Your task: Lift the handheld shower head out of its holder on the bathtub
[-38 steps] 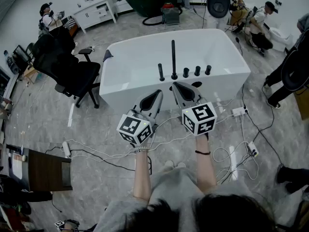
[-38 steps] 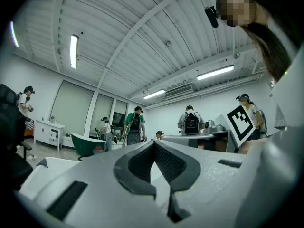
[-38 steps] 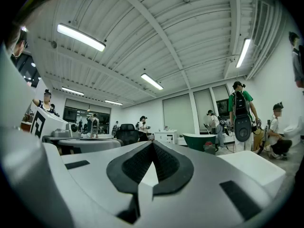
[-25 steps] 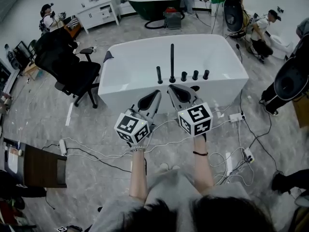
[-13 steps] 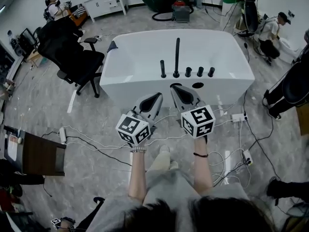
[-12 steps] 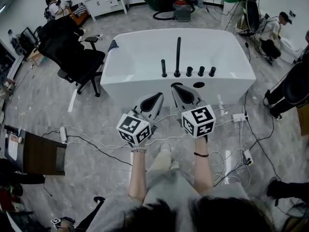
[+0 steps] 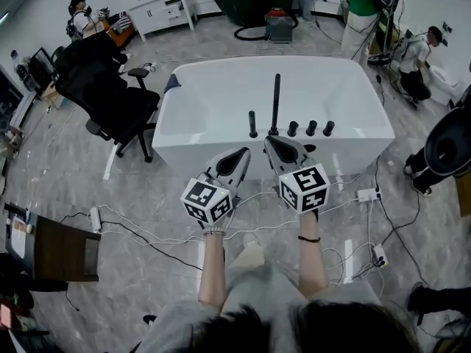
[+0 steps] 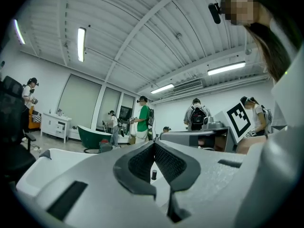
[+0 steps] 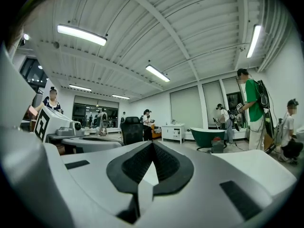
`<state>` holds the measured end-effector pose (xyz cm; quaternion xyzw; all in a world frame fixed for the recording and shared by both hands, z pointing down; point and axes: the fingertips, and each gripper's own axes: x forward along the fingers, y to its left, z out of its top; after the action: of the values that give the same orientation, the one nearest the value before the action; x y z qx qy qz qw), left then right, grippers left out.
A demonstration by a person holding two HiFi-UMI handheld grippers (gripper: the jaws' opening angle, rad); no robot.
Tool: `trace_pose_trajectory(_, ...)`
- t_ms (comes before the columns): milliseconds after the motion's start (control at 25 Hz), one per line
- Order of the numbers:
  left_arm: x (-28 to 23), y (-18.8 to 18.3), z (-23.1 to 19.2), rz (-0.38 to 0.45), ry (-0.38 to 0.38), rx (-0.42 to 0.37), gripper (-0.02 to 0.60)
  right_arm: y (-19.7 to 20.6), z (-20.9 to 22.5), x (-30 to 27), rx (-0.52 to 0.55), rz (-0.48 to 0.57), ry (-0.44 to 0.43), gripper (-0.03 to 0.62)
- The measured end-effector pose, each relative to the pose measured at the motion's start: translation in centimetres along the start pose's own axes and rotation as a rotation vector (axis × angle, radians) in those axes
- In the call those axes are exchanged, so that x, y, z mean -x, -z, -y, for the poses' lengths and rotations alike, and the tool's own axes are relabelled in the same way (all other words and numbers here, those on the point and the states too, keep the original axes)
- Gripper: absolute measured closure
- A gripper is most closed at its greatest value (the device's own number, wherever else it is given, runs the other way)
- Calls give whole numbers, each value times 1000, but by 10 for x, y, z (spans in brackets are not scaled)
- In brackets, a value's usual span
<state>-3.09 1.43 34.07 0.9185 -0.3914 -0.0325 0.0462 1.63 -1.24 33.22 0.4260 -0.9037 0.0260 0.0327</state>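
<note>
Two matte-grey hand-held grippers (image 7: 241, 154) (image 7: 274, 141) (jaws together) hover near a glossy white bathtub (image 7: 184, 149).

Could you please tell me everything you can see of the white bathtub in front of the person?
The bathtub is white, glossy and freestanding, a rounded rectangle standing on the grey marbled floor. Its basin looks empty. Along its near rim stand black fittings in a row: a short post, a tall thin upright rod and three knobs. A dark patch sits on its far left corner.
</note>
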Motion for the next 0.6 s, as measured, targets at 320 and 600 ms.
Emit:
trace_pose_trajectory(320,-37,-1,-62,-21,6,7,577,2,31,-63,-17,-20,7,594)
trace_pose_trajectory(600,-54,5,-97,-22,10,20,577,4,50,-101,-16,-15,15,594)
